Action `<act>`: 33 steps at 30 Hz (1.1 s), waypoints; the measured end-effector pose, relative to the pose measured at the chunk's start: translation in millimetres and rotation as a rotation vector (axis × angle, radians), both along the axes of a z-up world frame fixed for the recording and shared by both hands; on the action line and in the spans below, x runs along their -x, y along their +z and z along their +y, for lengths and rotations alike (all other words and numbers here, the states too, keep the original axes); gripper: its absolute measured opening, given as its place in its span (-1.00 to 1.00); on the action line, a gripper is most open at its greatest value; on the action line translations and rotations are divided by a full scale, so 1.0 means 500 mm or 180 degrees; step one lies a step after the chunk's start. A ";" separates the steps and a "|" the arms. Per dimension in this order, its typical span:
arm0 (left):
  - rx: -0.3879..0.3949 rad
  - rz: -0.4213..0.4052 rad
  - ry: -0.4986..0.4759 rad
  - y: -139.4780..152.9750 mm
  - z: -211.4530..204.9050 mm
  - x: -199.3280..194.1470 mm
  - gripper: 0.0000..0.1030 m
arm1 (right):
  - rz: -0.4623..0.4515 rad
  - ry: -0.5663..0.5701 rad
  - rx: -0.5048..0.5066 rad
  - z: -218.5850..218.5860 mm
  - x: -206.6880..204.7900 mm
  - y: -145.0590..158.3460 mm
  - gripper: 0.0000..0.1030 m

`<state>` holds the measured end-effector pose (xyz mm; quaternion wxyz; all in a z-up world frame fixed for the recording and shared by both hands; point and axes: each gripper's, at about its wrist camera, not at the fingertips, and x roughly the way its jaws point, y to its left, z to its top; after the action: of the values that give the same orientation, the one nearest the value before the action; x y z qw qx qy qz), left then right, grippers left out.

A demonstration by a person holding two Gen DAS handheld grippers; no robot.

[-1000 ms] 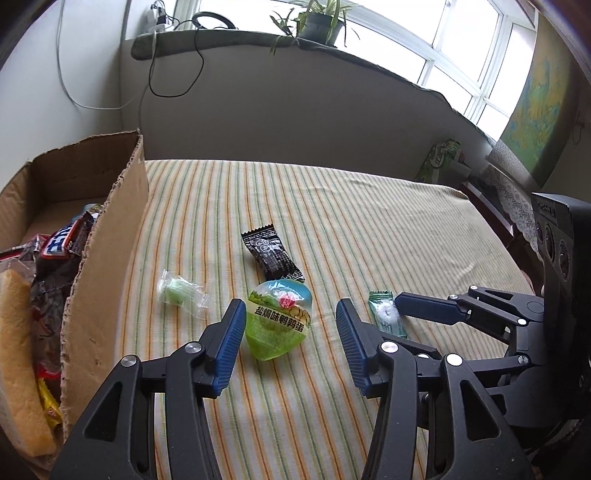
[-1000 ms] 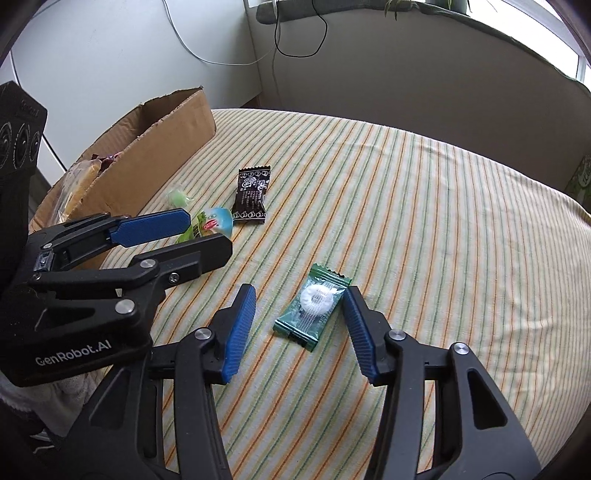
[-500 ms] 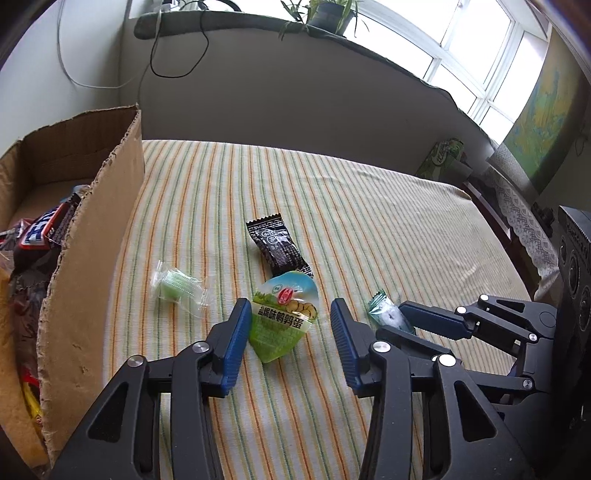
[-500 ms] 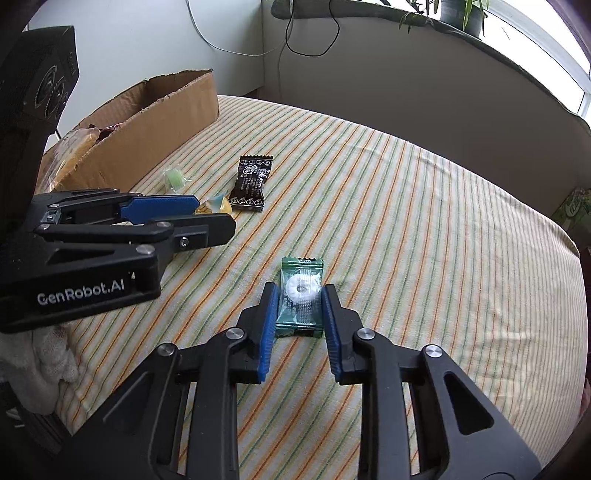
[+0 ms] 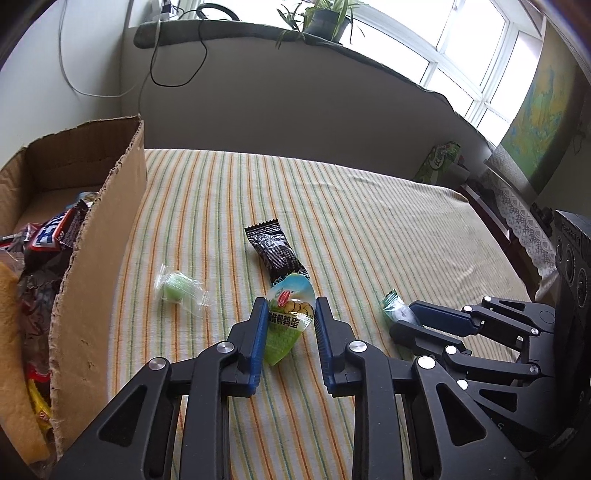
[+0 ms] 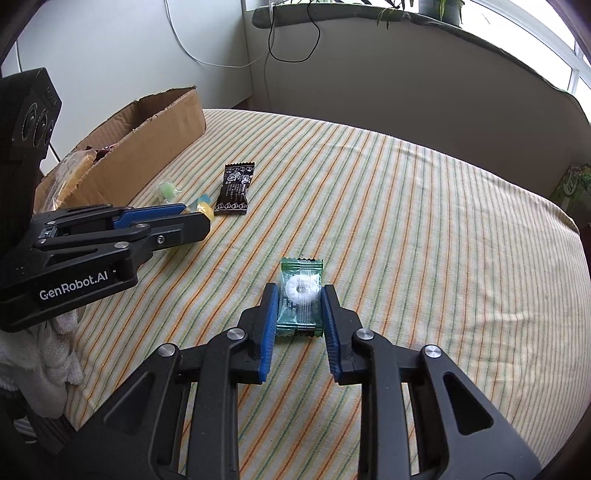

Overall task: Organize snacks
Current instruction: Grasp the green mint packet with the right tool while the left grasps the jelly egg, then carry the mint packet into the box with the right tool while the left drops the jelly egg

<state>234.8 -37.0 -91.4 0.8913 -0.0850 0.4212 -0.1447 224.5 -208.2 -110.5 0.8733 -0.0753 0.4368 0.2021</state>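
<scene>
My left gripper (image 5: 289, 317) is shut on a green egg-shaped snack pack (image 5: 288, 317), held just above the striped cloth. My right gripper (image 6: 299, 299) is shut on a green mint candy wrapper (image 6: 300, 295) with a white ring inside. The right gripper also shows in the left wrist view (image 5: 410, 319), and the left gripper in the right wrist view (image 6: 192, 218). A black snack packet (image 5: 275, 251) lies just beyond the egg pack. A small clear-wrapped green candy (image 5: 179, 290) lies to its left. The cardboard box (image 5: 99, 240) stands at the left with several snacks inside.
The bed's striped cloth (image 6: 406, 206) spreads wide to the right. A padded grey headboard (image 5: 295, 92) and a window sill with a plant (image 5: 321, 18) lie behind. A green packet (image 5: 439, 162) sits at the far right edge of the bed.
Both grippers have closed: the left on the egg snack pack, the right on the mint candy. Both views have pulled back slightly from the cloth.
</scene>
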 end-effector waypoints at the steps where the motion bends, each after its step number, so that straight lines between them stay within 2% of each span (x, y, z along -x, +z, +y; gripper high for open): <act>1: 0.0007 -0.0008 0.0011 0.001 0.002 0.002 -0.55 | -0.0006 -0.0011 -0.0023 -0.003 0.001 0.003 -0.53; 16: 0.0202 -0.0285 0.0025 0.078 0.014 0.070 -0.55 | -0.0228 -0.0036 -0.0173 -0.017 0.043 0.084 -0.53; 26: 0.0259 -0.0459 0.0085 0.125 0.042 0.113 -0.55 | -0.0402 0.0065 -0.0179 0.027 0.078 0.141 -0.53; 33: 0.0250 -0.0572 0.0196 0.153 0.094 0.134 -0.55 | -0.0472 0.0157 -0.0201 0.076 0.080 0.175 -0.53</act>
<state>167.9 10.2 -15.1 0.9255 -0.1194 0.3308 -0.1407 184.6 -170.1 -23.0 0.9000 -0.0732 0.3623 0.2311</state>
